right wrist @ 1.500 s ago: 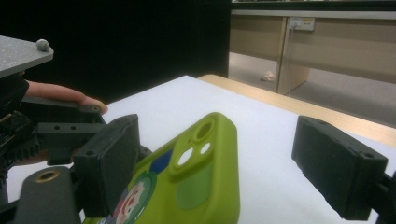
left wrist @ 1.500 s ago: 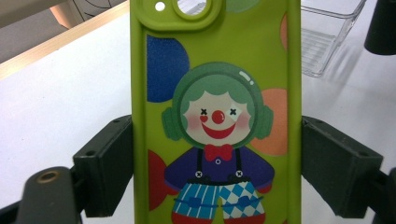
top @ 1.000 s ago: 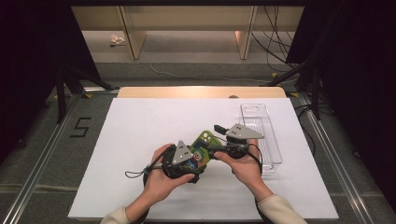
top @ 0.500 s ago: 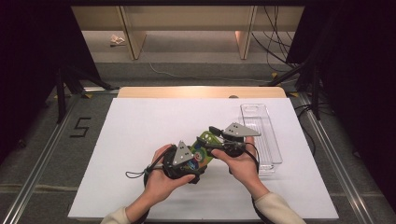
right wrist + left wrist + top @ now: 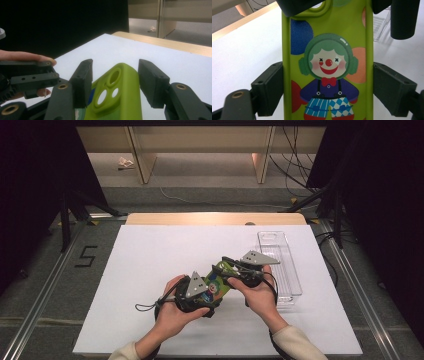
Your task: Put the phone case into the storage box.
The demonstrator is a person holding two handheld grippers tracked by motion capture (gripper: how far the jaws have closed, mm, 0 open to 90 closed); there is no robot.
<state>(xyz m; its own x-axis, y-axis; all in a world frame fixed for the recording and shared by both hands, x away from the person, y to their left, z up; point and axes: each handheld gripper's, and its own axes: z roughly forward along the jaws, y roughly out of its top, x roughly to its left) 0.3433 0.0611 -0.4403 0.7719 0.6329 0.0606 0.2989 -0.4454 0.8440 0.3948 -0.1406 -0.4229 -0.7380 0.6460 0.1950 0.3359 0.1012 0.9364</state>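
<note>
The phone case [image 5: 218,282] is held above the near middle of the surface [image 5: 150,260], clamped along its long edges by the left gripper [image 5: 328,82]. The right gripper [image 5: 113,82] has been brought in from the right since a second ago; its fingers [image 5: 82,80] are spread wide around the camera end, not touching. A handover is judged likely. The tray [image 5: 280,265] lies right, unchanged.
</note>
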